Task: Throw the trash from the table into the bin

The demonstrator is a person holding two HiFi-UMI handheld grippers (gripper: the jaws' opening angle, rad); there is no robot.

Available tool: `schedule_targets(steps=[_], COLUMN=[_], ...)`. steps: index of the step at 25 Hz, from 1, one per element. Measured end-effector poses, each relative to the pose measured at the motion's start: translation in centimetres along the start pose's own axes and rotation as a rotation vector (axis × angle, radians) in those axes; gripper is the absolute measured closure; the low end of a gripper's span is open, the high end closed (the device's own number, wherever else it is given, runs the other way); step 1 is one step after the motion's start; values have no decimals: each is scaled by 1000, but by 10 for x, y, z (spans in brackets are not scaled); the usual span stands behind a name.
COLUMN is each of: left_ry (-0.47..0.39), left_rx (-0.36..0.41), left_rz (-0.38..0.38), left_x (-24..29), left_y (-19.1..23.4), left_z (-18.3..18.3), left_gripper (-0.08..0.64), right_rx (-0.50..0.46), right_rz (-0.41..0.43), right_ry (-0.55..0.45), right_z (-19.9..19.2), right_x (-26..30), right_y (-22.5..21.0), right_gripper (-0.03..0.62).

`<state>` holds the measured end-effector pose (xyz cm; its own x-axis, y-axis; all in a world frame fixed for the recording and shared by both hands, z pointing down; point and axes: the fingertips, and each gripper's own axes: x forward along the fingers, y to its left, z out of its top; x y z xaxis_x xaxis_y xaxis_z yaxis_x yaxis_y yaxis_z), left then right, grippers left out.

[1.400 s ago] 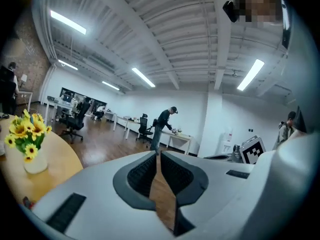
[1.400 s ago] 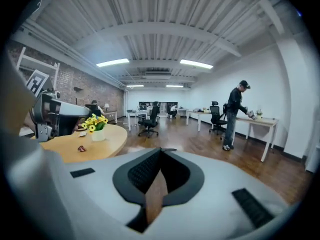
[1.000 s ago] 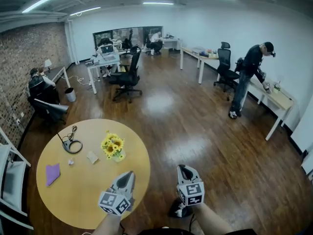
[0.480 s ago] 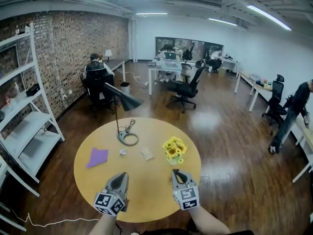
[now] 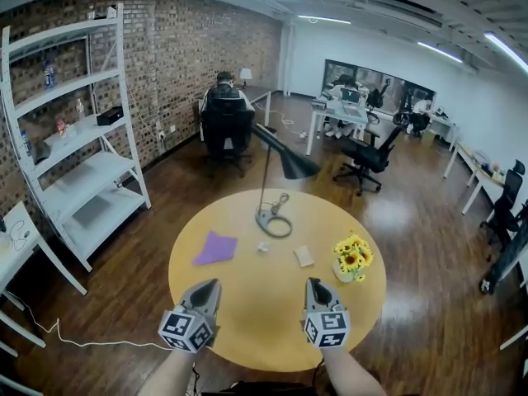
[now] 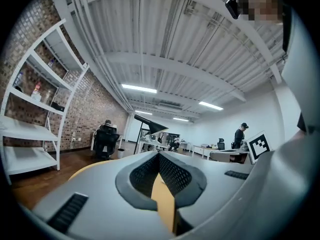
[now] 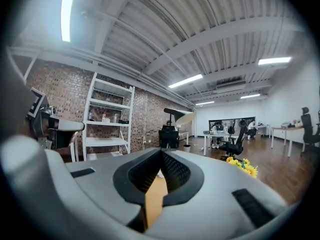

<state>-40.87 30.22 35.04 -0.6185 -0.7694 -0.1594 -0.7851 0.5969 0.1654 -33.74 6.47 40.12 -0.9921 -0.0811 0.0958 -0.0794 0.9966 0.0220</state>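
while nothing has yet been picked up, the entries run view by view.

head view: round yellow desk (image 5: pixel 191 299). on it, toward the far side, three pieces of likely trash: purple sheet (image 5: pixel 216 248) at left, lying flat; white crumpled scrap (image 5: pixel 263 247) just beside the lamp's base; beige slip (image 5: pixel 304 256) between scrap and flowers. also a black desk lamp (image 5: pixel 279 167) and sunflowers (image 5: pixel 352 256) in a small vase, neither of which reads as trash. left hand-held gripper (image 5: pixel 210 285) and right hand-held gripper (image 5: pixel 314 285) hover over the near edge, well apart from every piece, each with jaws pressed together and empty. white shelf (image 5: pixel 82 139) stands against the brick wall. no bin can be made out.

left gripper view: left hand-held gripper (image 6: pixel 159 154), jaws together, nothing between them; only desk surface shows below the tips.

right gripper view: right hand-held gripper (image 7: pixel 161 151), jaws likewise together and bare; sunflowers (image 7: pixel 242 166) off to the right.

handling, as judged: all three pieces look light and limp. the flat sheet and slip give little edge, so take them at a raised corner. the scrap should pinch easily across its bulk. the vase looks easy to tip, so keep clear of it.
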Motion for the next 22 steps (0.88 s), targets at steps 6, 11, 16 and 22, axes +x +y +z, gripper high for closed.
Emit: schedule_targets(steps=[6, 11, 16, 22], left_ry=[-45, -57, -65, -49], left_rx=[-33, -52, -33, -40], left_rz=[111, 94, 97, 115], left_x=[5, 24, 31, 37], left_y=[18, -2, -7, -3], left_z=[2, 3, 0, -9], left_gripper=[560, 560, 560, 560], right_rx=[88, 64, 55, 51], right_rz=[-7, 6, 7, 9], right_ry=[18, 17, 30, 38], right_z=[-2, 2, -3, -7], right_x=[12, 19, 23, 25], right_y=[-16, -36, -48, -54], right_gripper=[592, 592, 591, 591])
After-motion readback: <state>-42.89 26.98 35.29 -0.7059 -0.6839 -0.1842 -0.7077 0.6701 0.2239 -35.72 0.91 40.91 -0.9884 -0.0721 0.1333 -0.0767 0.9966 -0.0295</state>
